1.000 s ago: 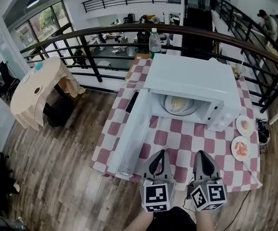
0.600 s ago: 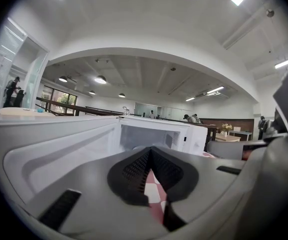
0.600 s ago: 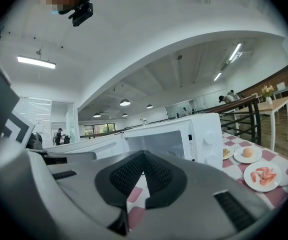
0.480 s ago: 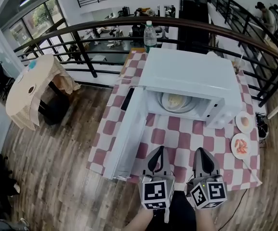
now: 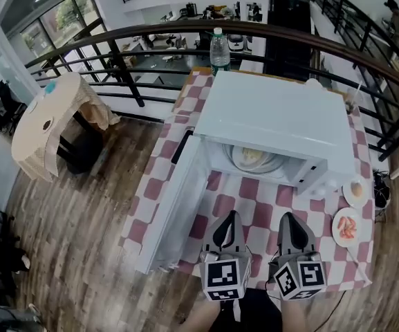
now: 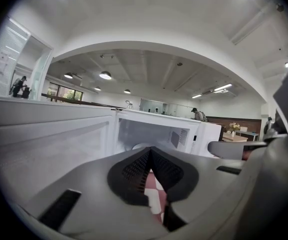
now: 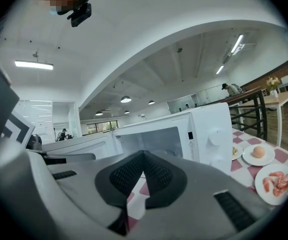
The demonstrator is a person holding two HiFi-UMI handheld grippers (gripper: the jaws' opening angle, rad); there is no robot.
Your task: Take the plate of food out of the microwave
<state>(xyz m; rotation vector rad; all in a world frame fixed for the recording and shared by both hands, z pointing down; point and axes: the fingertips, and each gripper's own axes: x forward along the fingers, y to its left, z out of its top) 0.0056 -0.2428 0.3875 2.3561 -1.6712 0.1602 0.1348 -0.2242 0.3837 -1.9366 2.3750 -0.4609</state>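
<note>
A white microwave point(image 5: 275, 120) stands on a red-and-white checked table point(image 5: 247, 206), its door point(image 5: 175, 206) swung wide to the left. Inside the cavity lies a white plate of pale food point(image 5: 254, 158); in the left gripper view the microwave point(image 6: 153, 131) shows only its open cavity. My left gripper point(image 5: 228, 221) and right gripper point(image 5: 289, 221) sit side by side at the table's near edge, both shut and empty, well short of the cavity. The right gripper view shows the microwave point(image 7: 183, 134) ahead and the shut right gripper point(image 7: 143, 156) low in frame.
Two small plates of food point(image 5: 346, 227) point(image 5: 355, 189) rest on the table right of the microwave. A water bottle point(image 5: 219, 50) stands behind it by a dark railing point(image 5: 185, 37). A round covered table point(image 5: 50, 120) stands on the wood floor at left.
The head view has shifted a little, so the microwave front sits closer under me and less of the plate shows. Both grippers hold the same place, shut.
</note>
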